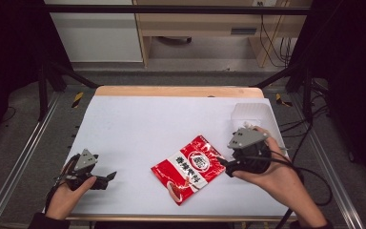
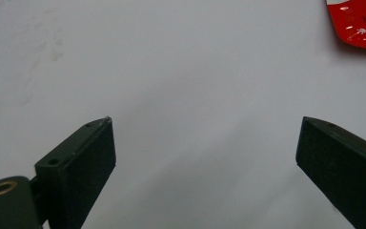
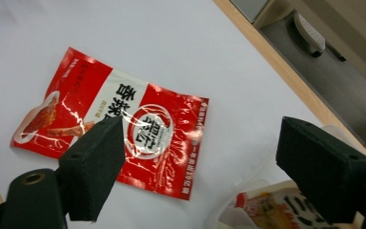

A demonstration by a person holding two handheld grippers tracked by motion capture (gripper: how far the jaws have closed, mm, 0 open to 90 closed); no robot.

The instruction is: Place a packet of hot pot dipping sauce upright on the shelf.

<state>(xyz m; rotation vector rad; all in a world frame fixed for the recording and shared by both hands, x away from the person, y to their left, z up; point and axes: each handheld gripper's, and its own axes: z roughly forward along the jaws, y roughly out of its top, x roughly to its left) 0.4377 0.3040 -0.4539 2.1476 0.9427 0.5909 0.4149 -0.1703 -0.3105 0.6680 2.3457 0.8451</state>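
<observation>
The right gripper (image 1: pixel 226 167) hangs just off the right edge of the red packet (image 1: pixel 189 168), its jaws spread wide with nothing between them; in the right gripper view (image 3: pixel 195 157) the pads stand well apart above the packet (image 3: pixel 119 121), not touching it. The left gripper (image 1: pixel 108 177) rests low near the table's left front corner, well apart from the packet, and in the left gripper view (image 2: pixel 205 152) its jaws are also wide open over bare white surface, with only a corner of the packet (image 2: pixel 360 24) at the upper right. The packet lies flat on the table, a little right of centre and towards the front edge, turned at an angle, glossy and creased, with white lettering and a round emblem. A clear plastic bin (image 1: pixel 255 113) stands at the table's far right, just behind the right hand (image 1: pixel 274 174); the right gripper view shows its rim (image 3: pixel 248 187) and, inside it, another snack packet (image 3: pixel 269 212) in yellow and orange. The table (image 1: pixel 138 124) is covered in white, with a wooden edge at the back. Around it stand black frame bars and metal rails, with grey floor, cables on the right, and pale cabinets beyond.
</observation>
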